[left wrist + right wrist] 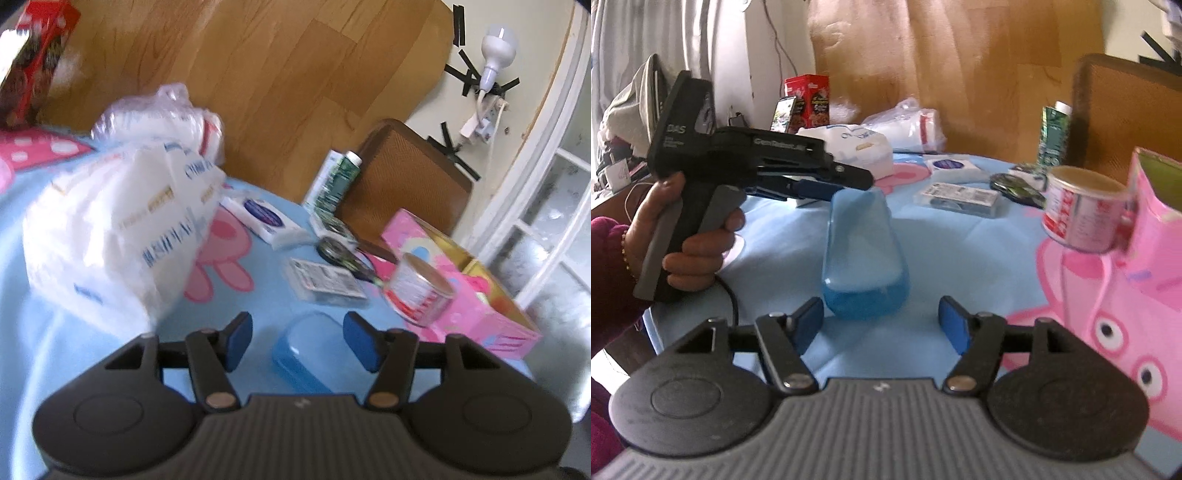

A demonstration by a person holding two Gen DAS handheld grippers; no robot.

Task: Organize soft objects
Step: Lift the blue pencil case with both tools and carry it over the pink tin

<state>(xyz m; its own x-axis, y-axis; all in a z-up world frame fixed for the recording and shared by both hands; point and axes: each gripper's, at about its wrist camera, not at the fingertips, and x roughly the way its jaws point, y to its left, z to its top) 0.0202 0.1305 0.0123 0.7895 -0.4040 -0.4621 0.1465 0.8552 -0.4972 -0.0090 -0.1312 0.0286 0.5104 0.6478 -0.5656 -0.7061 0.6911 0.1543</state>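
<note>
A blue plastic case point(865, 254) lay on the light blue cartoon-print cloth point(960, 266) at the centre of the right wrist view, one end rising toward the middle of the frame. The right gripper point(882, 324) hung just below it at the lower centre, its blue pads spread wide with nothing between them and clear of the case. In the left wrist view the same case sat low and centre, in the gap between the pads of the left gripper point(297, 339); those pads stood apart, and neither was seen pressing on it. From the right wrist view, a hand point(690, 236) at the left of the frame held the left gripper's handle, its tip reaching over the far end of the case.

A large white soft pack with blue lettering point(118, 236) filled the left of the left wrist view, with a clear bag of white items point(162, 118) behind it at upper left. A small white packet point(266, 221) lay near the centre. A tin can point(419, 290) leaned at the open pink box point(480, 317) on the right. A green tube point(341, 181) stood behind them, beside a brown chair back point(406, 177).
</note>
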